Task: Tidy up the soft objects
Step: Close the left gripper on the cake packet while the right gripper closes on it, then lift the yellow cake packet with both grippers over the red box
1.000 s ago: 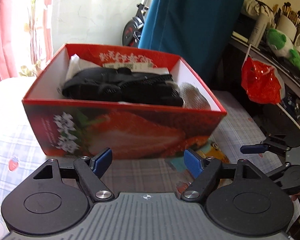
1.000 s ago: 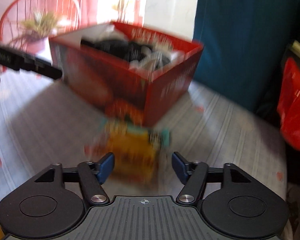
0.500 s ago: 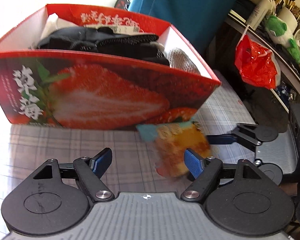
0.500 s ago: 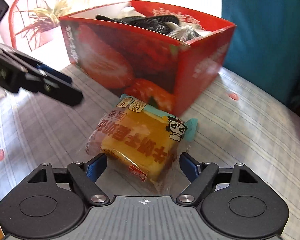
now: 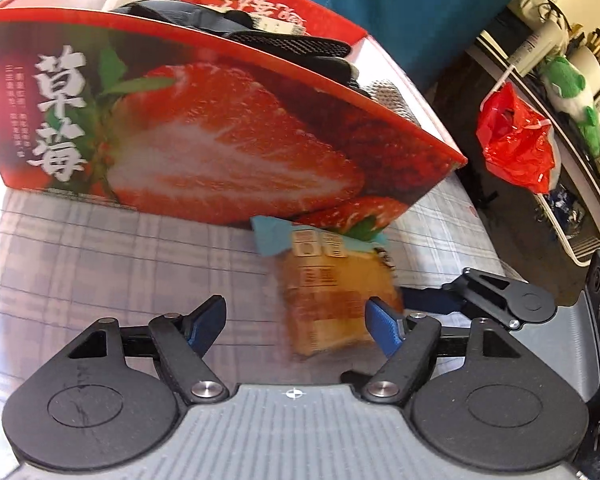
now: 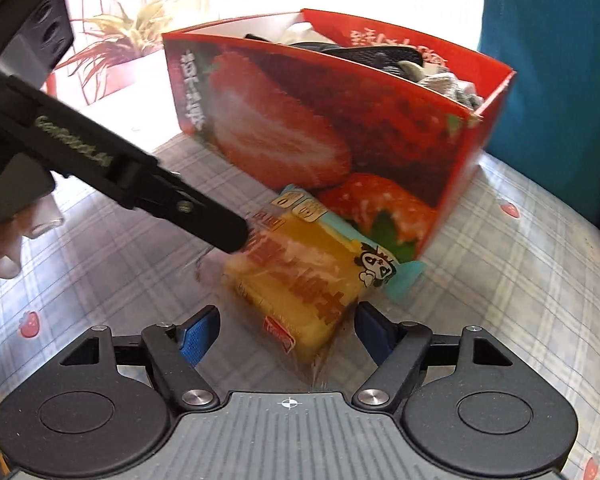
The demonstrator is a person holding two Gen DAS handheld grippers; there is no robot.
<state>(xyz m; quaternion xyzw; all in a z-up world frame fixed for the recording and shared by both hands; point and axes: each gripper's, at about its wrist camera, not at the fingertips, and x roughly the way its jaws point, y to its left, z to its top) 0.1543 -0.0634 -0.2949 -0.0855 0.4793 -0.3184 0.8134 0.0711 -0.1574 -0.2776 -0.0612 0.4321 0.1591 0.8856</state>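
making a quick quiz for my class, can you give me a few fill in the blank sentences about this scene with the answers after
1. The wrapped cake lies on the checked tablecloth in front of the ____ box.
2. The picture on the box's long side shows a cut ____.
3. The jaws of the right gripper are ____ on either side of the cake.
4. The plastic bag hanging at the right in the left wrist view is ____.

Answers: red; strawberry; open; red

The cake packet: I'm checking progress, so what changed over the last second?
Both open grippers, left and right, closed in on the cake packet from opposite sides; the right one now straddles it. Neither has gripped it. The packet stays on the table, against the strawberry box.
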